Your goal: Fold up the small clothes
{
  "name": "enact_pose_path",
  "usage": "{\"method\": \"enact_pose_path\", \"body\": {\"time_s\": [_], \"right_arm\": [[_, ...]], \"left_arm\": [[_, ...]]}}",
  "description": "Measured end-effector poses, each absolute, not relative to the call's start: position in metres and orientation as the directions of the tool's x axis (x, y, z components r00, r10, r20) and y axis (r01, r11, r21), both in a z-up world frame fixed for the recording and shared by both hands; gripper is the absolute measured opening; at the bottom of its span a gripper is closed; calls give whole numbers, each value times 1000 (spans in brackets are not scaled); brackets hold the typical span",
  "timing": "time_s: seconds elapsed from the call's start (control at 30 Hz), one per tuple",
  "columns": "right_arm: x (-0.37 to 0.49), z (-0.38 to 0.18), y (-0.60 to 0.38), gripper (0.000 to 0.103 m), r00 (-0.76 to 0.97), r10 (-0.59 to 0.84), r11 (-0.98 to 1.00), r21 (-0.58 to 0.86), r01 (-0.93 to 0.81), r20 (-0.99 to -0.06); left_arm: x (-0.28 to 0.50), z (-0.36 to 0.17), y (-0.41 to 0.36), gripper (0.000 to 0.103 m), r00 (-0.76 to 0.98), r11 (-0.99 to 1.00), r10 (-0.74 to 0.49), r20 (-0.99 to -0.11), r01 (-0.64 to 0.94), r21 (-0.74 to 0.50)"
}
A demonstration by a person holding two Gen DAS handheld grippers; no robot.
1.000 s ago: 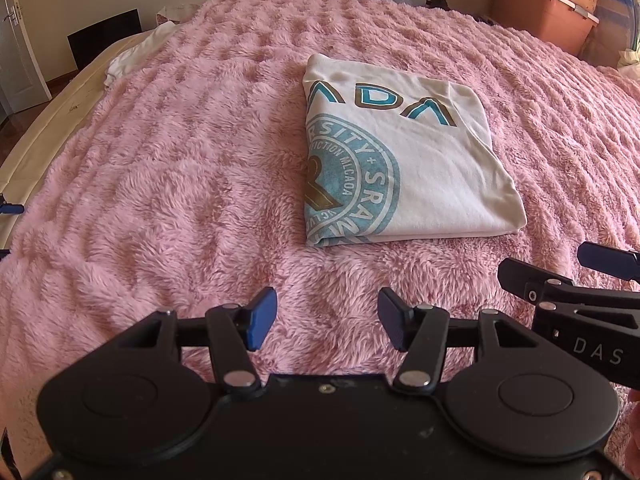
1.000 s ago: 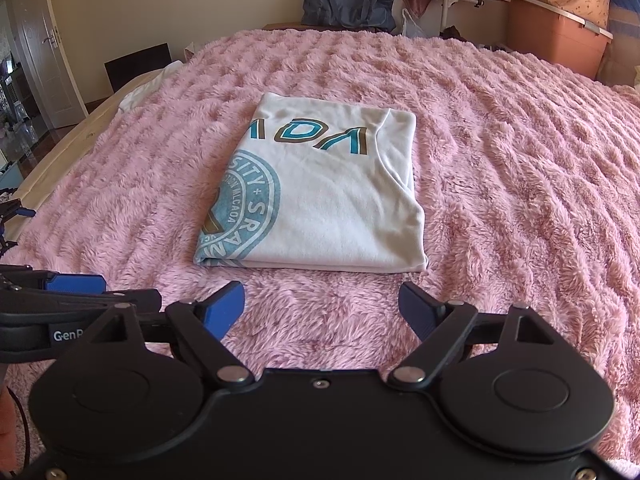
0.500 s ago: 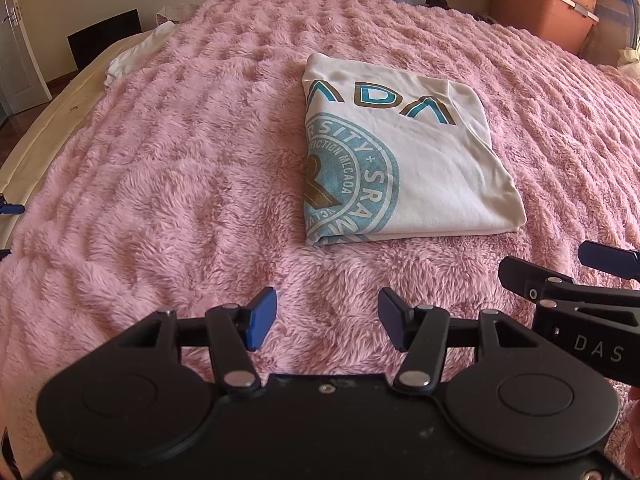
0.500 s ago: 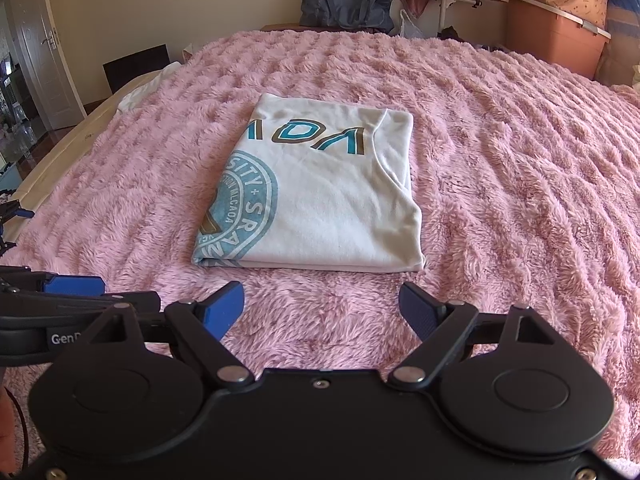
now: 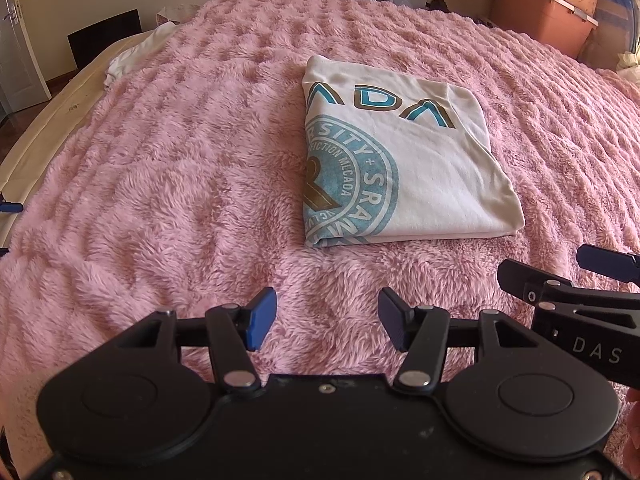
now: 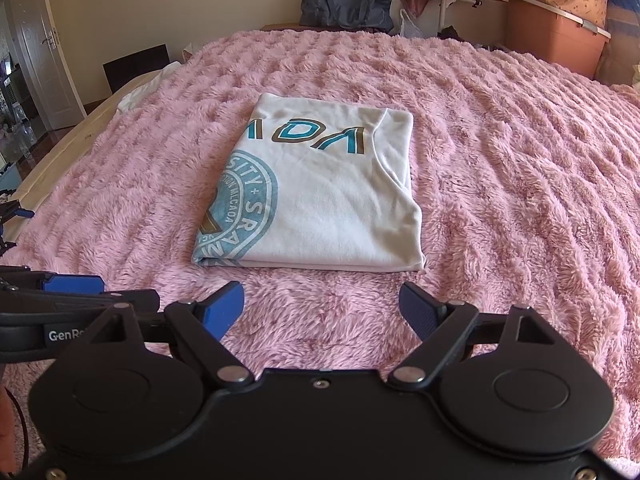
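Observation:
A white T-shirt point(image 5: 416, 168) with a teal round print lies folded into a rectangle on the pink fluffy blanket point(image 5: 180, 184). It also shows in the right wrist view point(image 6: 332, 204). My left gripper point(image 5: 327, 320) is open and empty, held above the blanket short of the shirt's near edge. My right gripper point(image 6: 322, 312) is open and empty, also short of the near edge. Each gripper shows at the side of the other's view: the right one point(image 5: 568, 300), the left one point(image 6: 76, 300).
A white cloth point(image 5: 136, 52) lies at the blanket's far left edge. A dark bag point(image 6: 346, 4) sits beyond the bed. A brown storage box point(image 6: 556, 40) stands at the far right. A door point(image 6: 44, 52) is at the left.
Both grippers have stayed almost still, open and empty. The right wrist view has shifted very slightly. The shirt has not moved.

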State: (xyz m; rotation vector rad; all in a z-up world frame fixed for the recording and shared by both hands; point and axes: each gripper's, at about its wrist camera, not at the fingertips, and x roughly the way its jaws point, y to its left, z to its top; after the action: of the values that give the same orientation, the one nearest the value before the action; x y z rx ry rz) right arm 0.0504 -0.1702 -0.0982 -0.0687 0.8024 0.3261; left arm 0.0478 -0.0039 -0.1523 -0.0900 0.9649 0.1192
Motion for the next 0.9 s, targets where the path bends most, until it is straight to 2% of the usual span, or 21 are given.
{"method": "enact_pose_path", "body": {"time_s": [0.9], "right_arm": [[53,-102,-170,86,645,252,949,56,-309,-722]], "left_arm": [[54,-157,-6,60,564,992,34,-825,-118,-40]]}}
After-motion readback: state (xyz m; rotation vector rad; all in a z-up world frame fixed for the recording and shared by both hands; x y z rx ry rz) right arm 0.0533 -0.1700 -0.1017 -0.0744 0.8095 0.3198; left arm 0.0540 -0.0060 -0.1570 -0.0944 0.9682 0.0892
